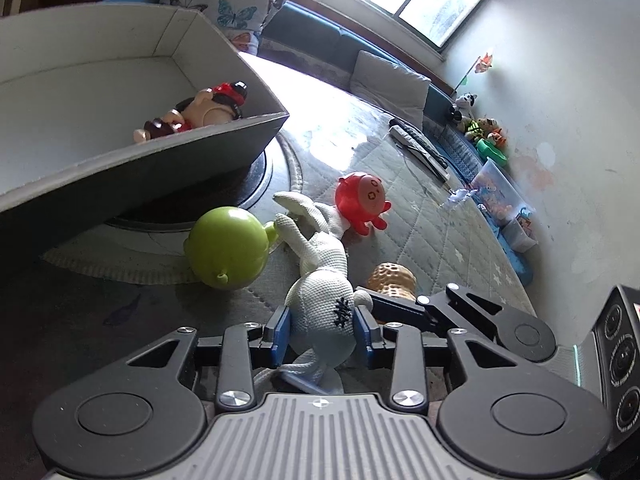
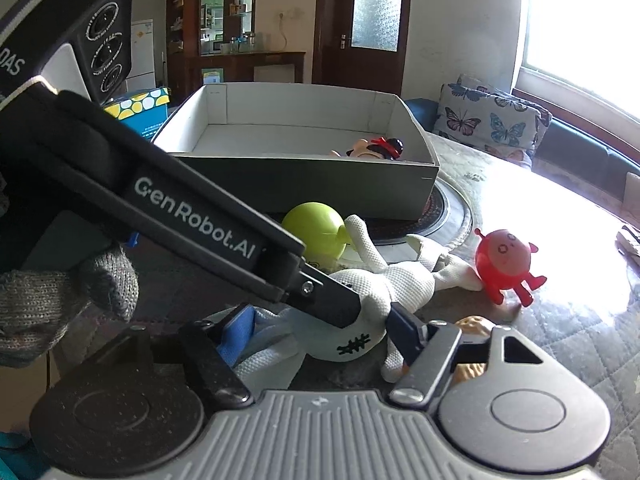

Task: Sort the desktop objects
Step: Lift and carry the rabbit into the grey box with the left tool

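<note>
A white knitted plush rabbit (image 1: 320, 316) lies on the quilted table cover; it also shows in the right wrist view (image 2: 384, 280). My left gripper (image 1: 322, 330) is shut on its head, a blue pad on each side. My right gripper (image 2: 320, 330) stands wide open around the same rabbit, its blue fingers (image 2: 404, 330) beside the head, crossed by the left gripper's arm. A green round toy (image 1: 226, 252), a red octopus toy (image 1: 362, 198) and a tan peanut-shaped toy (image 1: 392, 278) lie close by. A grey open box (image 1: 224, 136) holds a doll (image 1: 200, 110).
The box stands on a dark round turntable (image 1: 260, 176) at the left. Remote controls (image 1: 420, 146) lie farther back on the cover. Cushions, a window bench and small toys line the wall. A blue dotted box (image 2: 142, 110) stands behind the grey box.
</note>
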Tool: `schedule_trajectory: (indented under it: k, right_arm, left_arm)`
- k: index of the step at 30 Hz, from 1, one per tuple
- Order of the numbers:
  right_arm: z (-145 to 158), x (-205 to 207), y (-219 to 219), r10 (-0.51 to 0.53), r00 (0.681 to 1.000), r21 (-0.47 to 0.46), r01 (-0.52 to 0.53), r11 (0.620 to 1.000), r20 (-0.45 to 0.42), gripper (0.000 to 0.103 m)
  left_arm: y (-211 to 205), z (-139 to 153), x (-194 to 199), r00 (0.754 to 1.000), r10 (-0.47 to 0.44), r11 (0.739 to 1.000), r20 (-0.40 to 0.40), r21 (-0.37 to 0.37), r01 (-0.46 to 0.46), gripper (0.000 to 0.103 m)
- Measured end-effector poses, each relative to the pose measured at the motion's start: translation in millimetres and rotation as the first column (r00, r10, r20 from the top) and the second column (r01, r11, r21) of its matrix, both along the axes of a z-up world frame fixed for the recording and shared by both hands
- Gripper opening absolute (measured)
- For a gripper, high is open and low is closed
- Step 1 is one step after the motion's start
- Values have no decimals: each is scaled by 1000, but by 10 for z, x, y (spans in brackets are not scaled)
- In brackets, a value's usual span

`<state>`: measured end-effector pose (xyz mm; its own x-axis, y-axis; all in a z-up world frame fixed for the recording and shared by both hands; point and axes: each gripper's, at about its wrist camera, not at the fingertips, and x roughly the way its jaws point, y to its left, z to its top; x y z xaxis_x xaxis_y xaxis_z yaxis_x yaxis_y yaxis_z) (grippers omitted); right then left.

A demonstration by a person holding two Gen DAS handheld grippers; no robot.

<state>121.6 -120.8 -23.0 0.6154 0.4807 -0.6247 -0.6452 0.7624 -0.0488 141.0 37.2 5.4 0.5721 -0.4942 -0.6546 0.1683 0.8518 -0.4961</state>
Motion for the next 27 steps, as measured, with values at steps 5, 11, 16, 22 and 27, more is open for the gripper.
schedule_trajectory:
  k: [5,11,16,22,27]
  right_arm:
    - [19,-7,-17,-22,1000,0,22,1000,5,59]
    - [97,-85,-32,-26,999,5,26,1000,21,56]
    - [269,-173,4,-16,997,18,15,1000,79,56]
    - [550,-164,176,4,983,48,-13,999,182,56]
    - [692,6,454,31,971,61,-47,997,237,56]
  left_arm:
    - [-13,-5,-29,1000,-9,1000,17,0,9,35]
    - [11,61,-134,999,-11,1000,35,-19,12,34]
    - [76,249,-242,996,3,999,93,-37,1,34]
    - [248,576,-318,978,43,999,205,-27,-39,33]
    - [504,755,-239,961,100,995,258,-10,-100,33]
